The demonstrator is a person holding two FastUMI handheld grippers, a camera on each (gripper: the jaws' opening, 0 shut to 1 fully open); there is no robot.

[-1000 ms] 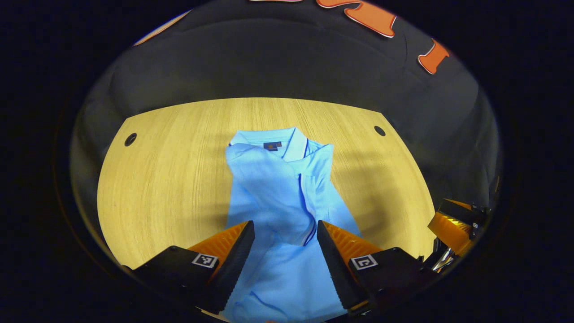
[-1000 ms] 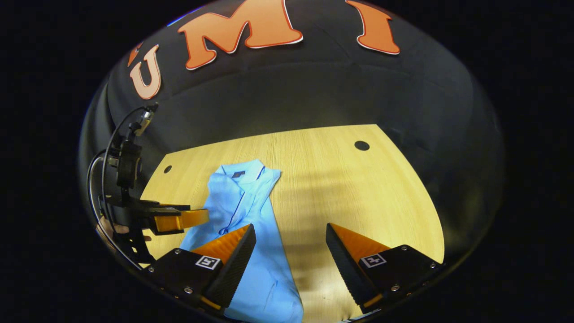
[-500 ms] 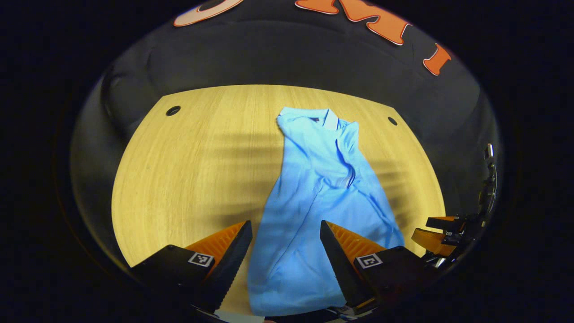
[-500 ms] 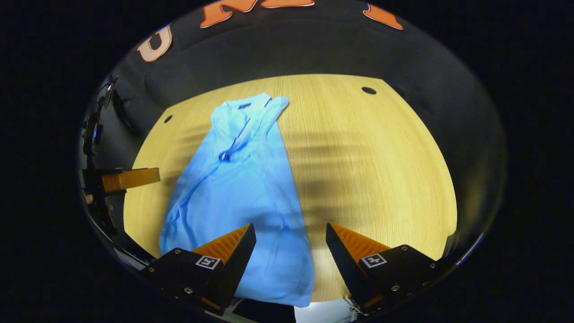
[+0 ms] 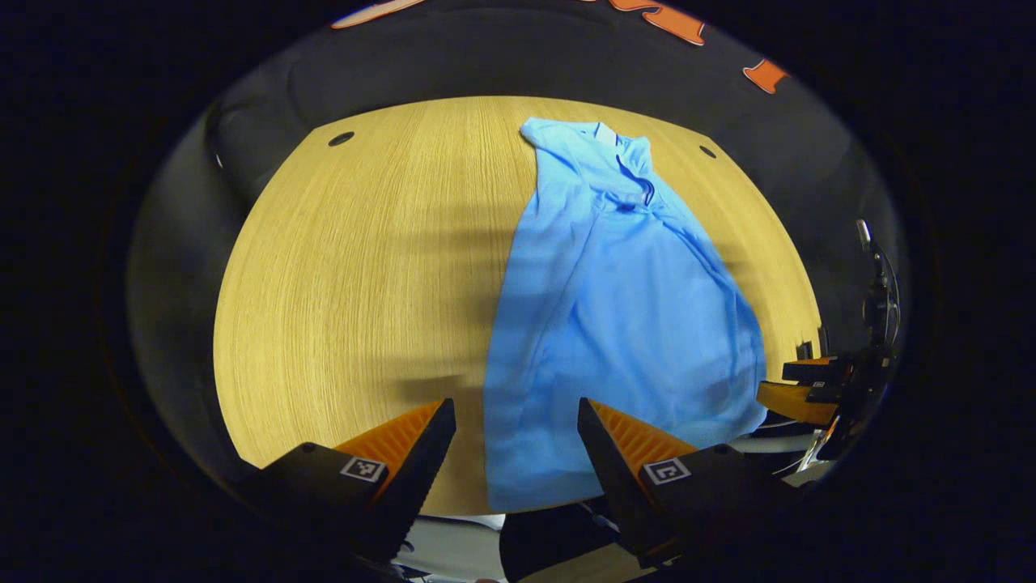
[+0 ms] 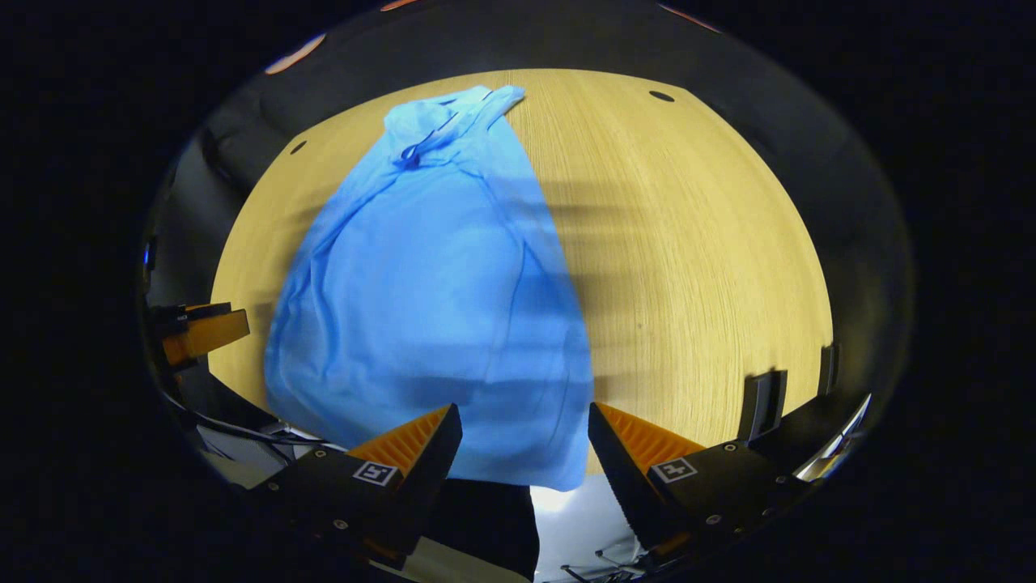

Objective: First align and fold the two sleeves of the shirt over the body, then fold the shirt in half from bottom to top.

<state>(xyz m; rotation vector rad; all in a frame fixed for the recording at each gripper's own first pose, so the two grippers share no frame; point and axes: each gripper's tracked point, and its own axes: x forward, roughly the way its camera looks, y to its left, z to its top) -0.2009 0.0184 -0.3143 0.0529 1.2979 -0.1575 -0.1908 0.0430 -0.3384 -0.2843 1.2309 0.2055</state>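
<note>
Leftmost in the left gripper view, bare wooden counter (image 5: 340, 267) runs out to a small round hole (image 5: 341, 138) near its far corner. Next comes the left claw (image 5: 515, 441), hanging above the near edge of the counter with its fingers spread wide and nothing between them; the lower left part of the light blue shirt (image 5: 615, 308) shows through the gap. That shirt lies lengthwise down the counter, collar (image 5: 603, 134) at the far end, hem (image 5: 538, 494) right at the near edge, with both sleeves already folded in over the body so the outline narrows toward the collar. A second hole (image 5: 707, 151) sits past the collar on the right. Farthest right, just off the hem's right corner, the right claw (image 5: 797, 389) shows from the side, apart from the cloth.

Turning to the right gripper view, the left claw (image 6: 202, 330) pokes in at the left edge, beside the shirt (image 6: 429, 291) but not touching it. Then the shirt itself spreads over the left half of the counter (image 6: 696, 267), its hem hanging slightly over the near edge. The right claw (image 6: 524, 441) hovers over the hem's right portion, fingers parted and gripping nothing. To the right the wood is bare, with a hole (image 6: 661, 96) at the far end
</note>
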